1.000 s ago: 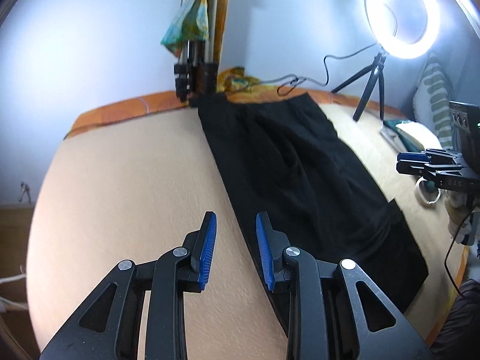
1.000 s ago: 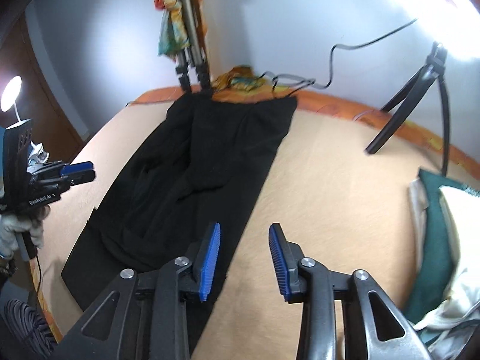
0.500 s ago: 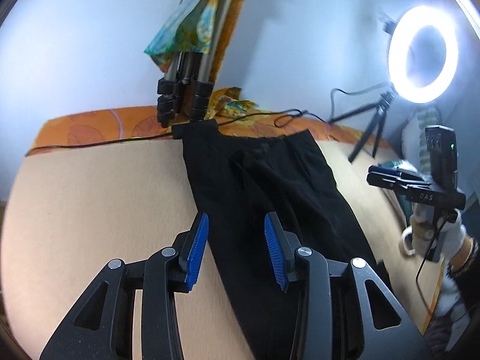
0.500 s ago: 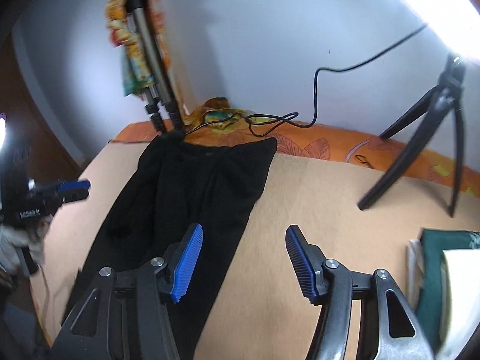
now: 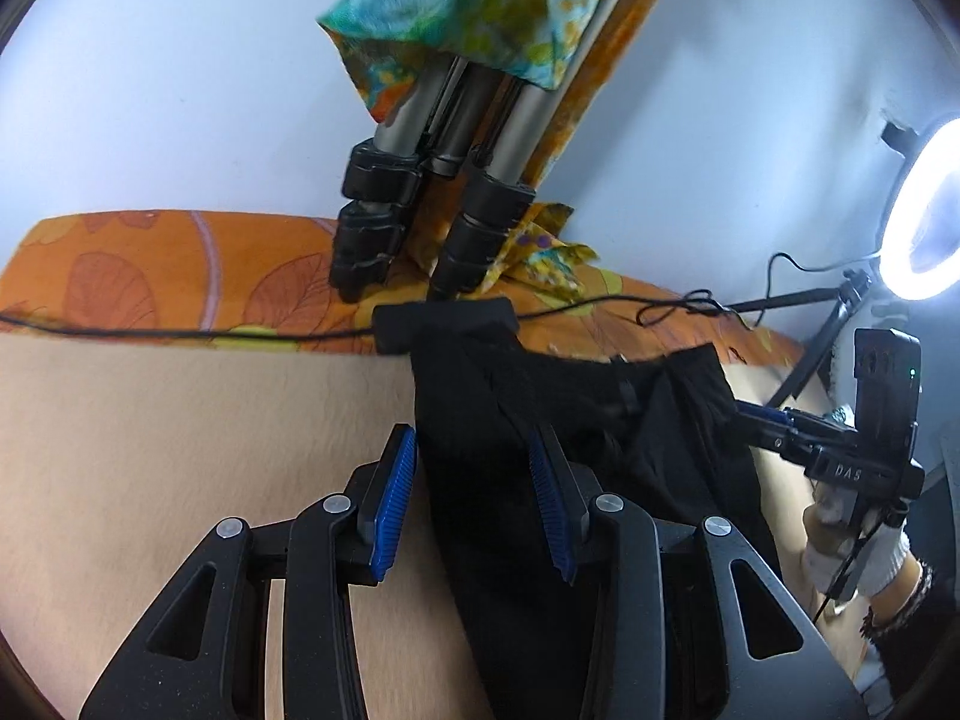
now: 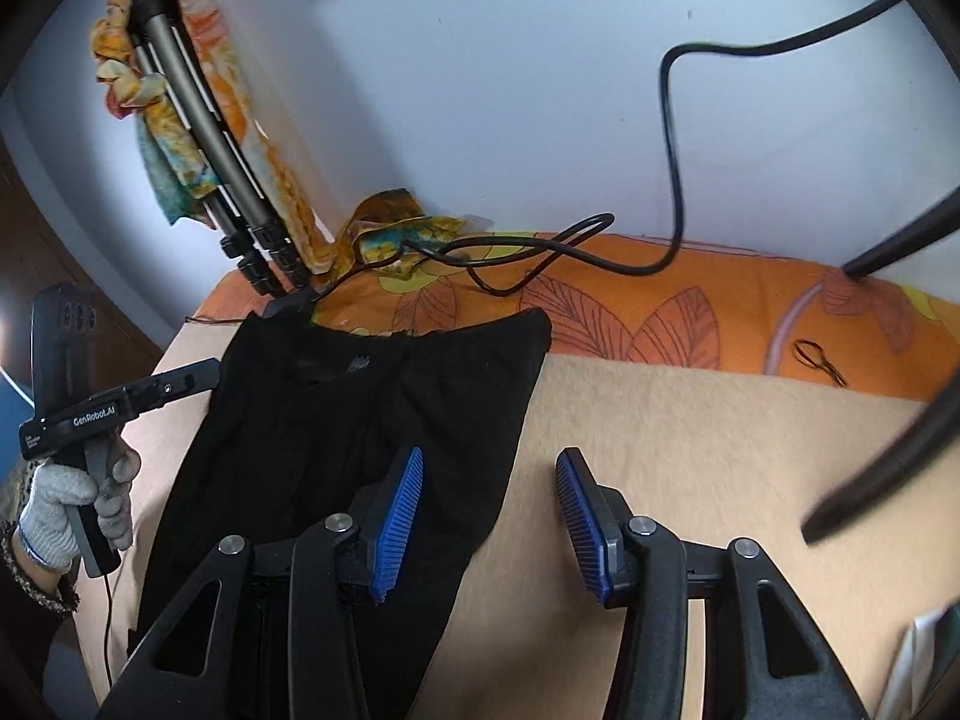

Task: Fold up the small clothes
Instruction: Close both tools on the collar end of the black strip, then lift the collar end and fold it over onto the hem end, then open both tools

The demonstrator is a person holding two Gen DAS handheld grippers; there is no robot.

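A pair of black trousers [image 5: 600,450] lies flat on the beige blanket [image 5: 180,420], waistband towards the wall. It also shows in the right wrist view [image 6: 372,420]. My left gripper [image 5: 474,498] is open and straddles the trousers' left edge near the waistband corner. My right gripper [image 6: 489,516] is open and straddles the trousers' right edge below the other waistband corner. Neither holds cloth. Each gripper shows in the other's view, the right one [image 5: 840,450] and the left one [image 6: 120,402].
A tripod [image 5: 432,204] draped with a colourful scarf leans on the wall behind the waistband. Black cables [image 6: 540,252] run over the orange patterned sheet [image 6: 660,312]. A ring light [image 5: 924,210] on a stand stands at the right, its leg [image 6: 888,420] close by.
Both grippers have moved forward along the trousers towards the waistband and have opened wider. They now straddle the two side edges near the top corners.
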